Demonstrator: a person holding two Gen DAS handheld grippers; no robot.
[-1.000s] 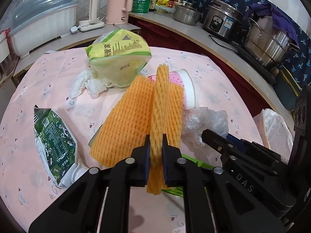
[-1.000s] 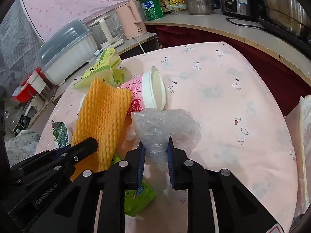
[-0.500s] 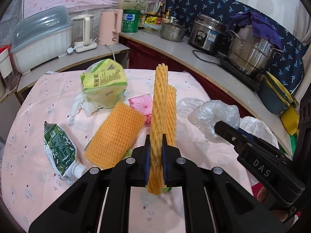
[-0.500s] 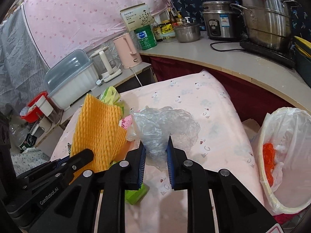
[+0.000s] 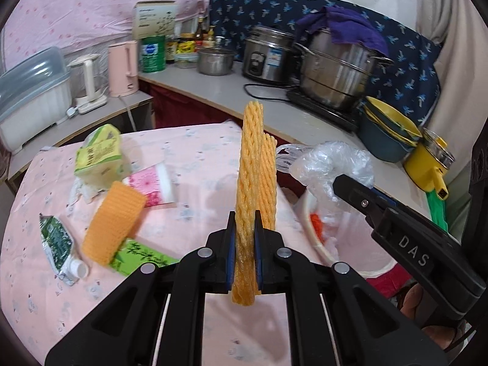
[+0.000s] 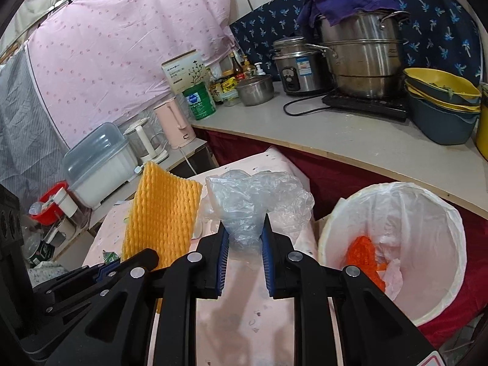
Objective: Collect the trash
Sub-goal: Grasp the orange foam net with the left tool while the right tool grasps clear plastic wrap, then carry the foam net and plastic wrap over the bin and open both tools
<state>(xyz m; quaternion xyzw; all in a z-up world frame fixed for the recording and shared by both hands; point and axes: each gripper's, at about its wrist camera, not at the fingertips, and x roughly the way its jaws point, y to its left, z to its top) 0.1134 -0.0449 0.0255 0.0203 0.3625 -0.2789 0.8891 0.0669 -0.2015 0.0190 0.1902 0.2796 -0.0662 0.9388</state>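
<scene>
My left gripper (image 5: 245,222) is shut on an orange foam fruit net (image 5: 254,167), which stands upright above the pink table (image 5: 195,152). The right gripper (image 6: 243,227) is shut on a crumpled clear plastic bag (image 6: 259,195), lifted off the table. The same net (image 6: 161,210) shows at the left of the right wrist view. A white-lined trash bin (image 6: 405,244) with orange scraps inside stands past the table's right edge, lower right of the right gripper. The bag (image 5: 329,161) and the right gripper's finger (image 5: 360,195) appear at the right of the left wrist view.
On the table lie a second orange foam net (image 5: 113,222), a pink paper cup (image 5: 152,186), a yellow-green wrapper (image 5: 100,152), a green pouch (image 5: 58,241) and a green packet (image 5: 137,256). A counter (image 6: 350,134) with pots, bowls and kettles curves behind.
Both grippers rose off the table and swung right with the foam net and plastic bag. The lined trash bin has come into full view at the right.
</scene>
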